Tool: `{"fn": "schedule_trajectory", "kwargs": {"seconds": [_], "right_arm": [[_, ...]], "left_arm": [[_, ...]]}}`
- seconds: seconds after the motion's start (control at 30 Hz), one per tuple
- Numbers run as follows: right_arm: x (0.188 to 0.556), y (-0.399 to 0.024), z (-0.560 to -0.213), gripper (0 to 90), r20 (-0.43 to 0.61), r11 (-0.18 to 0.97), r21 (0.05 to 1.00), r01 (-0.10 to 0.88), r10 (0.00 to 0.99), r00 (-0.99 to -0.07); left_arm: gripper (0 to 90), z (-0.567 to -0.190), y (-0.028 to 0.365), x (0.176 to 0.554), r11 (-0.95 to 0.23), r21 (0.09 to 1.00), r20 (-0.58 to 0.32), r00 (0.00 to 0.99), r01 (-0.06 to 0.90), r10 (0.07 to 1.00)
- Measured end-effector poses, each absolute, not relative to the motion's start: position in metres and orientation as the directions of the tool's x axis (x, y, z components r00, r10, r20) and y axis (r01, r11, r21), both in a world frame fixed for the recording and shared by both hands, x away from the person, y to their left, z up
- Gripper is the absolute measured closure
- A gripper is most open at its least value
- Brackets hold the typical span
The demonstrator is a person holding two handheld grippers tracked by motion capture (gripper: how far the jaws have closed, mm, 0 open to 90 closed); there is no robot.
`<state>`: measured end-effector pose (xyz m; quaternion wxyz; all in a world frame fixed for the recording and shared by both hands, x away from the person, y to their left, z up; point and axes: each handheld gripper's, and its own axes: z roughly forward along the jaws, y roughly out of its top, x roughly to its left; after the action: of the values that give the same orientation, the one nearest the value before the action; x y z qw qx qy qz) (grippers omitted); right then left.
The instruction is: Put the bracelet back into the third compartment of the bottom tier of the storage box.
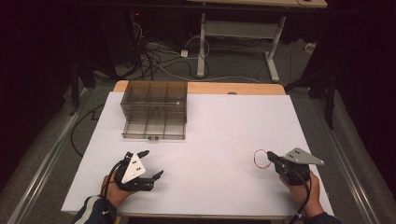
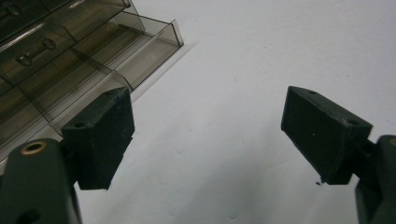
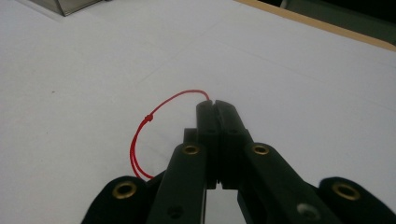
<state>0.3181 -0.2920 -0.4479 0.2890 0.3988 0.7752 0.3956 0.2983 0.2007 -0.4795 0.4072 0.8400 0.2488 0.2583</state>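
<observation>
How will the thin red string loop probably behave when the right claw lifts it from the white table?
The red string loop is very thin, so it is probably light and floppy and would hang limp. The right claw is shut on one end, with little to pinch, so the loop might slip out. A small knot on it may help the grip a little.

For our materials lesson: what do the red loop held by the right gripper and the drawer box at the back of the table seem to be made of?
The red loop in the right gripper: thin cord or thread, matte; it curves limply and carries a small knot. It could be elastic, which the look leaves open.
The drawer box: smoky, see-through hard plastic, glossy; its dividers show through the walls and the edges catch light.
</observation>
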Motion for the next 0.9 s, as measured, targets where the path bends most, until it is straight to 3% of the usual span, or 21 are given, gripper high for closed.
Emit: {"fn": "schedule_trajectory", "kwargs": {"seconds": [0.47, 0.9], "right_arm": [[0.321, -0.275, -0.435, 90.0, -0.148, 0.373, 0.871, 0.319, 0.820, -0.554], [0.341, -0.228, -0.421, 90.0, -0.184, 0.414, 0.882, 0.227, 0.745, -0.641]], "left_arm": [[16.7, -0.477, 0.203, 0.296, -0.555, 0.807, 0.251, 0.731, 0.205, 0.635], [16.8, -0.477, 0.204, 0.294, -0.553, 0.807, 0.256, 0.723, 0.206, 0.642]]}}
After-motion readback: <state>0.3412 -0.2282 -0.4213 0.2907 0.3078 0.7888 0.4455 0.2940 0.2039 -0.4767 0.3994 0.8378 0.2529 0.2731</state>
